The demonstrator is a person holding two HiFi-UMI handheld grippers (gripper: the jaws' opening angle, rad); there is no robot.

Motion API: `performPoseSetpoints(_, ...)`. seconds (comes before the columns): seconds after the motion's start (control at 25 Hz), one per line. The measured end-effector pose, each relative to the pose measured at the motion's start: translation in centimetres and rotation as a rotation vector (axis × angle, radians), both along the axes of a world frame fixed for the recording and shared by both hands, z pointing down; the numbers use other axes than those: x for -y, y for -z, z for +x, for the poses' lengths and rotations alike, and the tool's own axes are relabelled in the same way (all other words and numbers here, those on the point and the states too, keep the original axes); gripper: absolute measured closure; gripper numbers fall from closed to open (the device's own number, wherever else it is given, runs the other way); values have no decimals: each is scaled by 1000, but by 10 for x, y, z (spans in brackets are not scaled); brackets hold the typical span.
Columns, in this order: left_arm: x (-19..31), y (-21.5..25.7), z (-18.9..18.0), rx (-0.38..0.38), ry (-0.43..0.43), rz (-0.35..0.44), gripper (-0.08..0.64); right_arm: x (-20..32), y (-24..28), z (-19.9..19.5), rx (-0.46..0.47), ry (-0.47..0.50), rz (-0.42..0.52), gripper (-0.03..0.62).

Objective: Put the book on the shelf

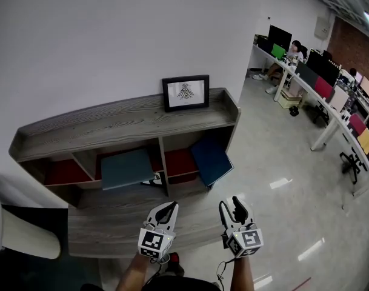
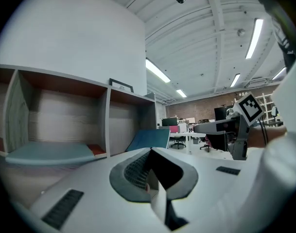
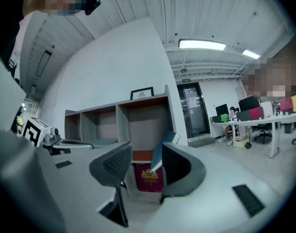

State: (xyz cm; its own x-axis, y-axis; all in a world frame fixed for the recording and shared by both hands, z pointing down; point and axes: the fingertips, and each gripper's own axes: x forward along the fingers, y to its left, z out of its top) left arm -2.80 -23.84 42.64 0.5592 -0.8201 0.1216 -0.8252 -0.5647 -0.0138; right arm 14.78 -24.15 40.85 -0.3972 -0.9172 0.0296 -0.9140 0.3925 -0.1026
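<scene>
Against the white wall, the shelf (image 1: pixel 111 123) holds the blue book (image 1: pixel 211 160). My left claw (image 1: pixel 169 210) is pressed together and my right claw (image 1: pixel 231 206) spread, both empty. I'd just back off.

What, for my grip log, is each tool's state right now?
Left tool: closed, empty.
Right tool: open, holding nothing.
</scene>
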Motion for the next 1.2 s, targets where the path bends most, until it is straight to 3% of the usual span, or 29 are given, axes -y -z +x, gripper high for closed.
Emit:
performPoseSetpoints(0.08, -14, 2, 7, -2, 15, -1, 554, -15, 4, 3, -25, 10, 16, 432)
performPoseSetpoints(0.56, -97, 4, 21, -32, 135, 11, 554, -90, 2, 11, -57, 117, 62, 546)
performPoseSetpoints(1.2, -193, -12, 44, 1, 176, 2, 554, -184, -30, 23, -53, 196, 43, 558)
